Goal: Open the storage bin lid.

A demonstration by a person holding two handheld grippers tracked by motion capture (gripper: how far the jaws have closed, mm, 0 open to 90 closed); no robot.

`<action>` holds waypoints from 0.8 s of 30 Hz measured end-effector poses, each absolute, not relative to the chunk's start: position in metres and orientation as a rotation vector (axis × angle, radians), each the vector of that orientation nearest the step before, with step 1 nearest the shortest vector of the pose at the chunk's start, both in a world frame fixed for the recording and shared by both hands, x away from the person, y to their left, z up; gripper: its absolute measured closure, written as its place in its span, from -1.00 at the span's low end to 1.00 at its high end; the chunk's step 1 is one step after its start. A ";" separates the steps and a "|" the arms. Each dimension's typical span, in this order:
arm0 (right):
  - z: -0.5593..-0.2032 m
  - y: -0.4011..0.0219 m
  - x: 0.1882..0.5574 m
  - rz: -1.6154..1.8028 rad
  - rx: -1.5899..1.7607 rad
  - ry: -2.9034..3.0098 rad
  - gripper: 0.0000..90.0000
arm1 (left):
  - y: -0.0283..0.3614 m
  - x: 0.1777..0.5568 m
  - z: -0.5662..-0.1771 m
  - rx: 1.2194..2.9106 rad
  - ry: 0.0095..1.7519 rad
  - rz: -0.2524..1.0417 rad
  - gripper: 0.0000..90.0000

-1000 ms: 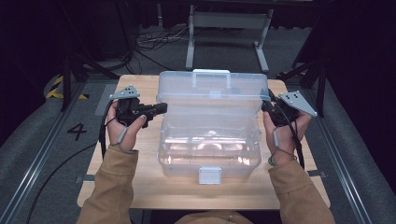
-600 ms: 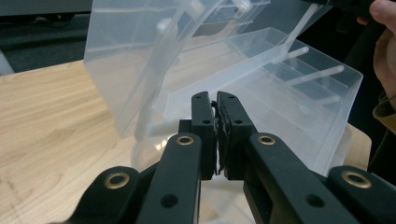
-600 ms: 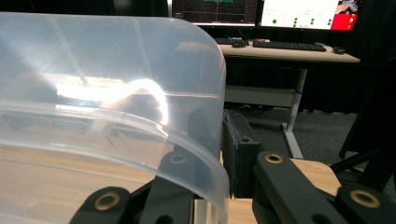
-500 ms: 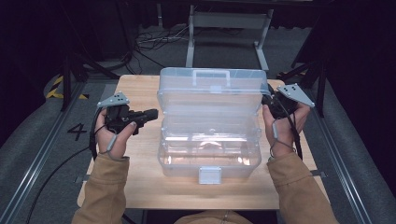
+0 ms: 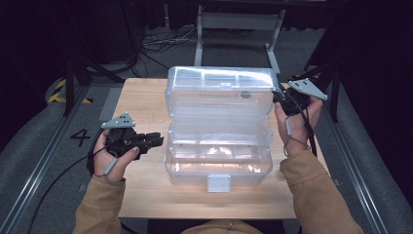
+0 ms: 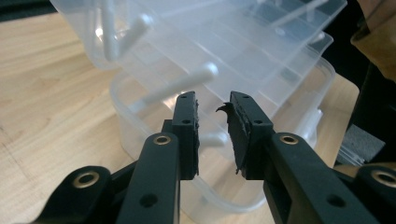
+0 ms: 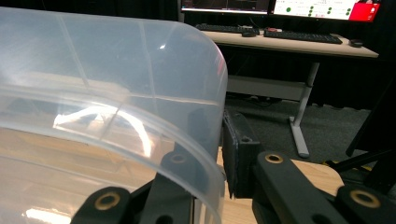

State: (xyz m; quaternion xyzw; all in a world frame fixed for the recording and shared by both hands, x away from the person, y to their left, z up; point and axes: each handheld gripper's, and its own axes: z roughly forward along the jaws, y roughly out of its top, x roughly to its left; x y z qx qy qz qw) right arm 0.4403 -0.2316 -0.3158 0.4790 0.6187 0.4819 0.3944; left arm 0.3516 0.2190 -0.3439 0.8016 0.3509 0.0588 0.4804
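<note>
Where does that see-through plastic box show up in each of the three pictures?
High view: the plastic box stands mid-table, tiers opened out.
Left gripper view: box across the top and middle, behind the black jaws.
Right gripper view: its lid takes up the left.
Shared landmark: the wooden table.
</note>
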 end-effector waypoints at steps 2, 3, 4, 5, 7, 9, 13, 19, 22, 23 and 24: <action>-0.316 -0.231 0.444 1.224 1.219 1.567 0.82 | 0.217 0.349 -0.347 1.969 0.857 0.142 0.59; -0.315 -0.231 0.445 1.221 1.222 1.568 0.82 | 0.217 0.348 -0.348 1.978 0.858 0.137 0.59; -0.315 -0.232 0.446 1.227 1.221 1.569 0.82 | 0.216 0.346 -0.350 1.981 0.859 0.135 0.59; -0.315 -0.232 0.448 1.231 1.220 1.570 0.81 | 0.215 0.345 -0.351 1.987 0.864 0.131 0.59; -0.316 -0.233 0.451 1.237 1.220 1.575 0.81 | 0.214 0.342 -0.353 1.998 0.871 0.121 0.59; -0.315 -0.234 0.454 1.241 1.219 1.585 0.80 | 0.211 0.340 -0.356 2.014 0.866 0.112 0.60; -0.314 -0.235 0.459 1.249 1.221 1.599 0.79 | 0.203 0.336 -0.362 2.059 0.843 0.097 0.60; -0.313 -0.236 0.465 1.245 1.229 1.614 0.79 | 0.188 0.331 -0.371 2.136 0.758 0.056 0.58; -0.313 -0.236 0.467 1.246 1.232 1.616 0.78 | 0.181 0.329 -0.377 2.174 0.713 0.024 0.55; -0.313 -0.236 0.468 1.247 1.233 1.616 0.79 | 0.179 0.329 -0.379 2.184 0.706 0.015 0.54; -0.313 -0.236 0.469 1.247 1.234 1.616 0.79 | 0.176 0.328 -0.383 2.196 0.696 0.004 0.53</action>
